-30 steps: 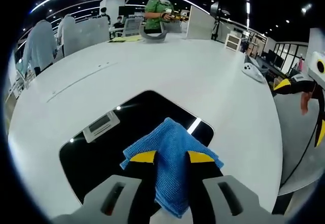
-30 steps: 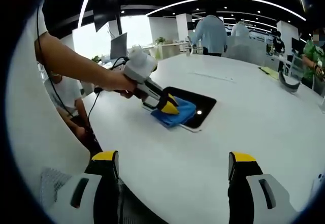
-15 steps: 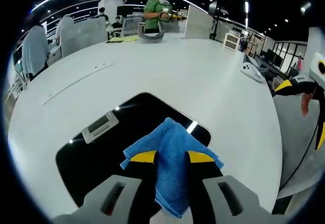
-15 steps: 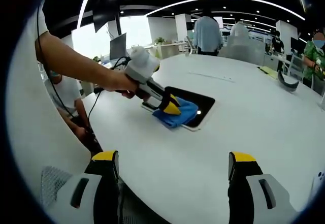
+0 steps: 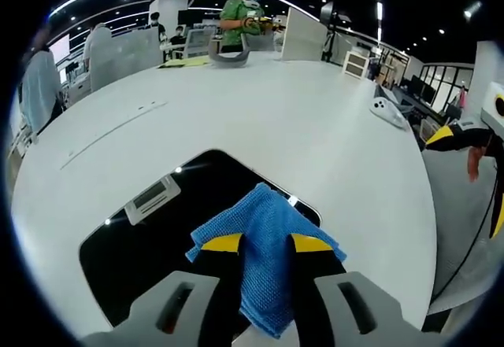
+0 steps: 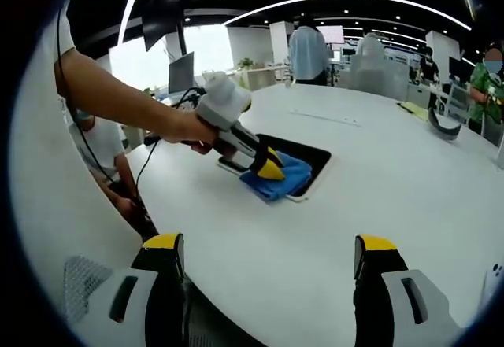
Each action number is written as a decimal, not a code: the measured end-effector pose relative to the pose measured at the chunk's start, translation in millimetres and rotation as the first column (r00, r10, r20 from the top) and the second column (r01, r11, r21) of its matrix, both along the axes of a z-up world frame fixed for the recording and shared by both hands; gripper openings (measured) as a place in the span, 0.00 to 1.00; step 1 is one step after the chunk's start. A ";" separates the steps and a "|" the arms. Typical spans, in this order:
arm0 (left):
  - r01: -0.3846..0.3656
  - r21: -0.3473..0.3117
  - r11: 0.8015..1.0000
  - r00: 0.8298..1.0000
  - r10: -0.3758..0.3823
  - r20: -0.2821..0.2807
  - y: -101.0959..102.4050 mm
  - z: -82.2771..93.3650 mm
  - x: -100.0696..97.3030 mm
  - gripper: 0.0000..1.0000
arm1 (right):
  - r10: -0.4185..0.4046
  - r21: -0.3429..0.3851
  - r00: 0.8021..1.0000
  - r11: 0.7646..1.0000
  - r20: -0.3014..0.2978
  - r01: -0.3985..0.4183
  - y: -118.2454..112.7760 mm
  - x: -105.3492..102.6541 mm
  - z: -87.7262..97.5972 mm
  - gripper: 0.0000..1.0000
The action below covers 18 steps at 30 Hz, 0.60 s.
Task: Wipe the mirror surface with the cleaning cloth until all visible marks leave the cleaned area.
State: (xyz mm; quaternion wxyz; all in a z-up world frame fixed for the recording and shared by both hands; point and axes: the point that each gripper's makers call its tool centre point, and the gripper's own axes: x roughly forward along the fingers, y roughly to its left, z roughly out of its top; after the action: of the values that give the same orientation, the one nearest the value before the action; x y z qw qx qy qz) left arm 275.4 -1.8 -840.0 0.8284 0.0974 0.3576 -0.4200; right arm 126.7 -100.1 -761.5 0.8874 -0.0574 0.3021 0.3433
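Observation:
A dark rectangular mirror (image 5: 150, 229) lies flat on the white table (image 5: 299, 127), reflecting ceiling lights. My left gripper (image 5: 266, 245) is shut on a blue cleaning cloth (image 5: 264, 237) that rests over the mirror's near right corner. In the right gripper view the same left gripper (image 6: 266, 167), held by a person's hand, presses the cloth (image 6: 279, 180) onto the near end of the mirror (image 6: 303, 158). My right gripper (image 6: 270, 245) hovers open above the near table edge, well short of the mirror, with nothing between its yellow-tipped fingers (image 6: 163, 242).
A white computer mouse (image 5: 390, 111) lies at the table's right side. A grey curved object (image 5: 228, 56) and yellow papers sit at the far edge. People stand and sit around the office beyond. A seated person (image 6: 98, 154) is left of the table.
The cloth has slid along the mirror toward its near right corner, covering more of that edge. The right gripper has stayed in place, open.

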 end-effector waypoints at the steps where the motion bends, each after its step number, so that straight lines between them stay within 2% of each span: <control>1: 0.003 -0.001 1.000 1.000 -0.003 0.001 -1.6 0.0 -0.2 0.20 | -0.001 0.000 1.000 1.000 0.001 0.001 -0.4 -0.1 -0.3 0.89; 18: 0.017 -0.006 1.000 1.000 -0.017 0.001 -17.0 0.3 -0.2 0.20 | -0.011 -0.004 1.000 1.000 -0.005 0.011 -7.8 -3.0 -1.3 0.89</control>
State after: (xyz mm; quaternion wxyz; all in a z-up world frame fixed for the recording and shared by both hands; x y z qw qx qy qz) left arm 275.2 -18.8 -839.7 0.8253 0.0980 0.3550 -0.4282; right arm 123.6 -108.0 -762.9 0.8884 -0.0568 0.3054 0.3380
